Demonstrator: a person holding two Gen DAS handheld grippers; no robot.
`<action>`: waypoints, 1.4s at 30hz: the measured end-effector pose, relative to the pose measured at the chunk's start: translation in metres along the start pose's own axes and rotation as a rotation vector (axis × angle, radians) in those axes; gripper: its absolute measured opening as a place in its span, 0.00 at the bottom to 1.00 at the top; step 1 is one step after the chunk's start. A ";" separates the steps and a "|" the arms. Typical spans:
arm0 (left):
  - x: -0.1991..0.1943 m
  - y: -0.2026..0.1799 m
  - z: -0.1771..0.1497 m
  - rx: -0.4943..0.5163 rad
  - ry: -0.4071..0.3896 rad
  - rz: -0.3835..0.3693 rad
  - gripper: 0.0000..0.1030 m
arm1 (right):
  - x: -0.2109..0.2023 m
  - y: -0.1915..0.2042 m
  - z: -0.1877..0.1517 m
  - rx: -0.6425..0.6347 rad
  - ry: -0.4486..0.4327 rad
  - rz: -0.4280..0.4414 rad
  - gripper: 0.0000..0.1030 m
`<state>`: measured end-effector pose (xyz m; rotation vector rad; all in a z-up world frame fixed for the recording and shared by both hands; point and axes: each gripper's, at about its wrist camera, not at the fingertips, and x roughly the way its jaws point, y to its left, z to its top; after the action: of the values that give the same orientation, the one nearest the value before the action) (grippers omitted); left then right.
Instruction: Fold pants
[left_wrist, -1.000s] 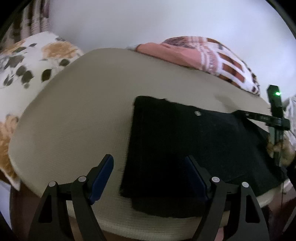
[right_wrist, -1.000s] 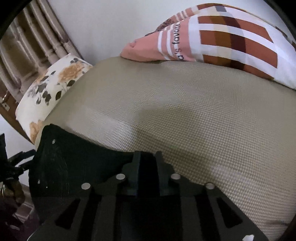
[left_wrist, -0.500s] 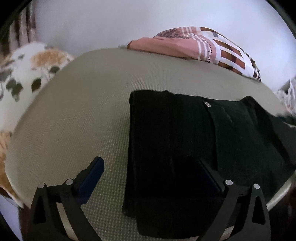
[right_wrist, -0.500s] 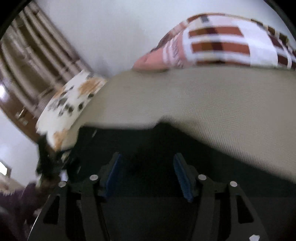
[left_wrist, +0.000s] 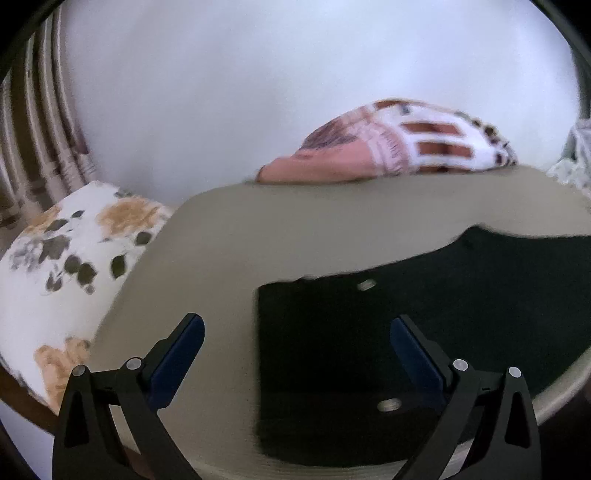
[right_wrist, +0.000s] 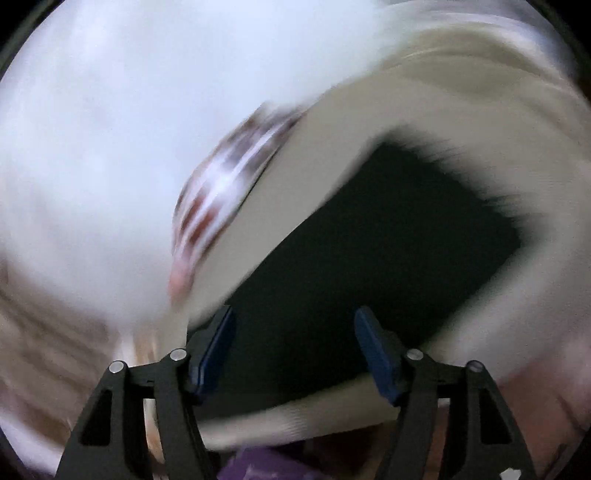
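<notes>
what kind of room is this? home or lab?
Most likely a home bedroom. The folded black pants lie on a beige woven mattress cover, with a pink and brown checked pillow against the plain white wall and a white floral-print pillow at the side.

The left tool (left_wrist: 297, 343) hangs tilted downward with its jaws spread wide and nothing clamped. The right tool (right_wrist: 293, 349) stands about half open, gripping nothing.
</notes>
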<state>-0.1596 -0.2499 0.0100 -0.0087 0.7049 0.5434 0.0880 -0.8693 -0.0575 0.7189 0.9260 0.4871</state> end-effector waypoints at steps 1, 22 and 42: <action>-0.001 -0.004 0.002 -0.010 0.007 -0.025 0.97 | -0.020 -0.026 0.010 0.059 -0.057 -0.027 0.46; 0.003 -0.057 0.012 -0.085 0.155 -0.188 0.97 | -0.003 -0.089 0.019 0.201 -0.020 0.081 0.44; 0.007 -0.045 -0.005 -0.145 0.191 -0.221 0.97 | 0.021 -0.049 0.027 0.137 -0.024 -0.053 0.09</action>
<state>-0.1368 -0.2858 -0.0063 -0.2742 0.8377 0.3827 0.1251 -0.8978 -0.0942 0.8207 0.9605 0.3699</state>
